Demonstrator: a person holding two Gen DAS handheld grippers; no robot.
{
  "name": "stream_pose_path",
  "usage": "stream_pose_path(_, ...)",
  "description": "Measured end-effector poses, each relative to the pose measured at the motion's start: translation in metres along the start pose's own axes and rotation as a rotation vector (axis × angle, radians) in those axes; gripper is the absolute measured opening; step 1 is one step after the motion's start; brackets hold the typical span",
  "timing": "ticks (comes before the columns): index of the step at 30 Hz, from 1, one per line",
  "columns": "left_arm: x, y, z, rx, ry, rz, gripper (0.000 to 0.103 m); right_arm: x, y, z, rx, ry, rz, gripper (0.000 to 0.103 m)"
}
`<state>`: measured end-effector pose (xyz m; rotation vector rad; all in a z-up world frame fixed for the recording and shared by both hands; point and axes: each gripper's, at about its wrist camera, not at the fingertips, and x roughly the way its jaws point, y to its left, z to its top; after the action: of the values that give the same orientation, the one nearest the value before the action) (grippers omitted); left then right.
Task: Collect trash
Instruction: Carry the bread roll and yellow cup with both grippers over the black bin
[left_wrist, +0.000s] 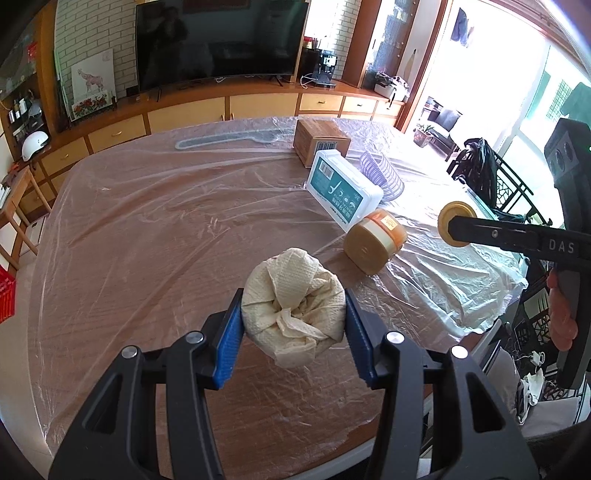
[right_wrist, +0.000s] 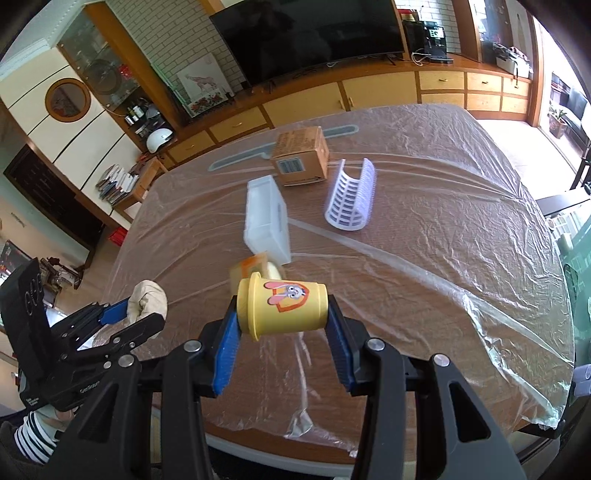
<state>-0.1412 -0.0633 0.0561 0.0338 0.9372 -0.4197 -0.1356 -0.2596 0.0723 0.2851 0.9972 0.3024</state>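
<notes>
My left gripper (left_wrist: 293, 325) is shut on a crumpled ball of cream paper towel (left_wrist: 295, 302), held above the plastic-covered table (left_wrist: 147, 229). The same ball (right_wrist: 147, 301) and the left gripper (right_wrist: 135, 319) show at the lower left of the right wrist view. My right gripper (right_wrist: 282, 321) is shut on a small yellow cup (right_wrist: 282, 308) with a cartoon rabbit sticker, lying sideways between the blue pads. In the left wrist view the cup's round end (left_wrist: 458, 221) shows at the right, at the tip of the right gripper.
On the table lie a tan tape roll (left_wrist: 375, 245), a white box with teal label (left_wrist: 345, 188), a cardboard box (left_wrist: 321, 142), a lilac slatted rack (right_wrist: 351, 197) and a long grey strip (left_wrist: 225, 138). A TV cabinet stands behind. Chairs stand at the right.
</notes>
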Motion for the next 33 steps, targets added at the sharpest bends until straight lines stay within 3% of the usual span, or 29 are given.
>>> stream_pose_path(10, -0.027, -0.004, -0.012, 0.009, -0.013, -0.037, 0.052, -0.016, 0.021, -0.014, -0.051, -0.002, 0.035, 0.043)
stream_pose_path(19, -0.048, -0.013, -0.028, 0.022, -0.017, -0.063, 0.052, -0.024, 0.022, -0.036, -0.018, 0.037, 0.103, 0.043)
stream_pose_path(33, -0.070, -0.033, -0.061, 0.113, 0.027, -0.129, 0.052, -0.043, 0.025, -0.074, -0.059, 0.101, 0.142, 0.043)
